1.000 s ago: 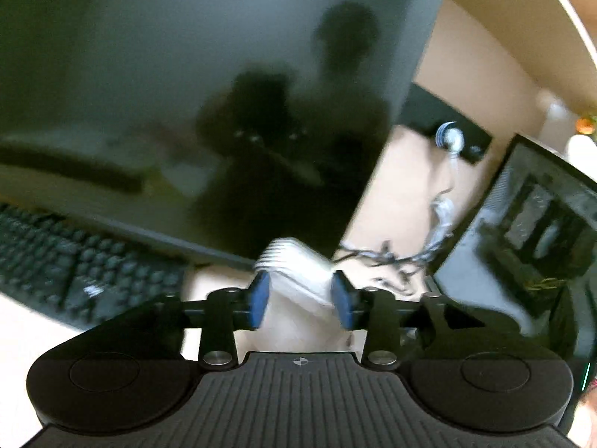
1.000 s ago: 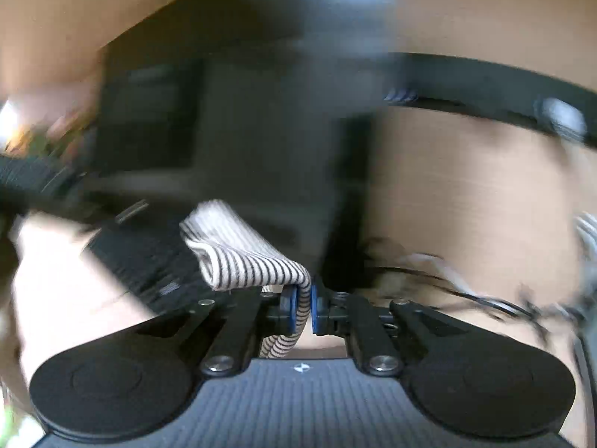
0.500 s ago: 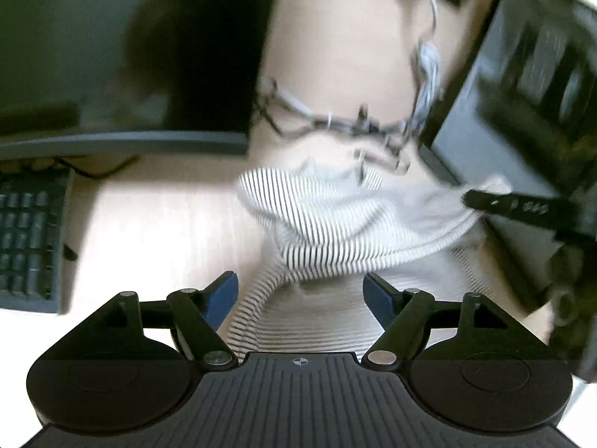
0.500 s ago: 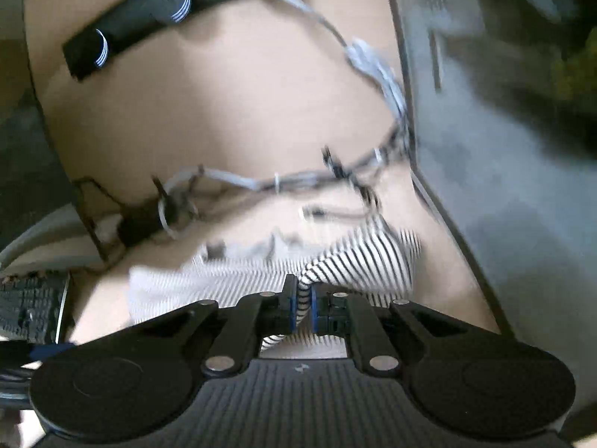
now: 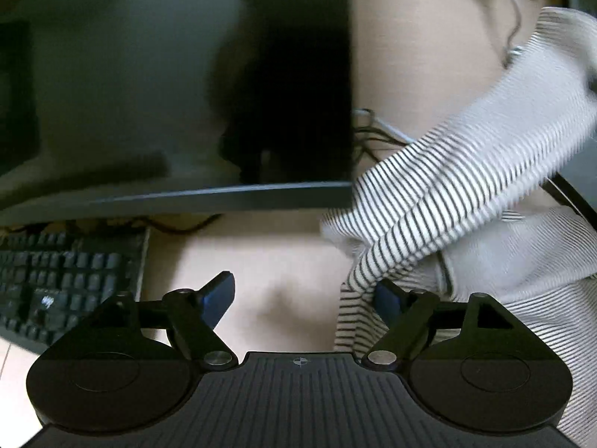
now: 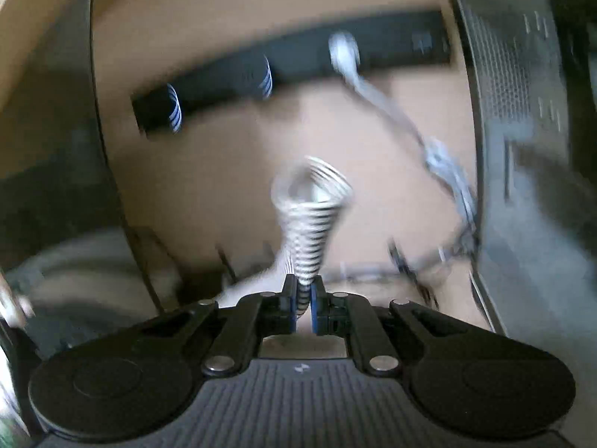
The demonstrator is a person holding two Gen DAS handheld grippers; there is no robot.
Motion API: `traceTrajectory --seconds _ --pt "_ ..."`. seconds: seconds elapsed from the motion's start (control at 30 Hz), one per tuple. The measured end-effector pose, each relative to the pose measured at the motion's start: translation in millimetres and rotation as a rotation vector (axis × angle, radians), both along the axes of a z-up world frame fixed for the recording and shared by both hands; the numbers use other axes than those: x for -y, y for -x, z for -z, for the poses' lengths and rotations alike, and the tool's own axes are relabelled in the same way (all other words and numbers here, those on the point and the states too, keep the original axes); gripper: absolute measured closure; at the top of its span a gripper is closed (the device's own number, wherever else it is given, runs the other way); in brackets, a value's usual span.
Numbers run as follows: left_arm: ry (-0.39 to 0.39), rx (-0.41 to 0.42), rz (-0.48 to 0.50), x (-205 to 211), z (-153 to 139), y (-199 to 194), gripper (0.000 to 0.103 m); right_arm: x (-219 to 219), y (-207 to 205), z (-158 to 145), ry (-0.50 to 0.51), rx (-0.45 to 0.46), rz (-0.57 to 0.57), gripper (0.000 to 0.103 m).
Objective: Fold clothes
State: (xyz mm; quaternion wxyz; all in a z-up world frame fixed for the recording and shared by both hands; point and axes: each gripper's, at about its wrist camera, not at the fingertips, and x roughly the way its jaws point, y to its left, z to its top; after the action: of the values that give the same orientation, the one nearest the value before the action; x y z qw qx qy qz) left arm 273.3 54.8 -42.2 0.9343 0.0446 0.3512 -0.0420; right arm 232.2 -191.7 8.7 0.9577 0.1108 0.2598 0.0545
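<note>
While your left gripper (image 5: 304,298) looks down at the tan desk (image 5: 253,261), its 2 blue fingers (image 5: 218,295) stand wide apart and are opening more. Nothing sits between them. The striped shirt (image 5: 440,194) brushes the right finger, then runs up and away to the right, with more of it lying on the desk just past that finger. Your right gripper (image 6: 304,298) has its 2 fingers squeezed tight on a bunched bit of the same striped shirt (image 6: 311,220), which sticks up past the tips. Farther off, a dark keyboard (image 5: 63,280) lies under a black screen (image 5: 168,86). Blurry cables (image 6: 440,164) run to a black power strip (image 6: 291,71) at the back.
</note>
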Motion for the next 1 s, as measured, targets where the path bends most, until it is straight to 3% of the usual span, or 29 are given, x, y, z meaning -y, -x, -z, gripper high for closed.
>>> traceTrajectory --seconds 0.13,0.23,0.33,0.47,0.6,0.63,0.7,0.73,0.9,1.0 --pt "0.050 -0.087 0.024 -19.1 10.5 3.6 0.014 2.5 8.5 74.8 0.053 -0.249 0.084 0.095" --pt "0.059 -0.109 0.039 -29.7 11.0 11.7 0.014 12.8 27.1 88.6 0.045 -0.317 0.117 0.092" --pt "0.104 -0.101 0.031 -40.3 2.6 18.2 0.015 29.0 42.3 71.3 0.057 -0.277 0.147 0.080" --pt "0.180 -0.038 0.147 -31.3 -15.7 25.6 0.017 41.9 41.5 43.8 0.070 -0.146 0.173 0.052" --pt "0.252 -0.059 0.299 -8.2 -7.4 33.8 0.015 38.6 18.2 46.8 0.105 -0.095 0.134 0.052" --pt "0.253 -0.066 0.318 -2.4 0.6 37.2 0.014 37.4 7.0 53.6 0.098 -0.119 0.101 0.053" --pt "0.232 -0.080 0.324 7.6 17.9 41.9 0.012 32.8 -14.6 66.1 0.070 -0.198 0.030 0.091" --pt "0.211 -0.089 0.309 11.3 26.4 42.2 0.012 29.5 -19.3 67.8 0.060 -0.216 0.014 0.096" --pt "0.170 -0.086 0.259 16.3 43.3 46.6 0.008 35.8 -5.0 22.6 0.042 -0.035 0.027 0.097" --pt "0.150 -0.080 0.243 16.3 45.6 48.6 0.008 50.0 -5.2 30.8 0.061 -0.060 0.068 0.097"
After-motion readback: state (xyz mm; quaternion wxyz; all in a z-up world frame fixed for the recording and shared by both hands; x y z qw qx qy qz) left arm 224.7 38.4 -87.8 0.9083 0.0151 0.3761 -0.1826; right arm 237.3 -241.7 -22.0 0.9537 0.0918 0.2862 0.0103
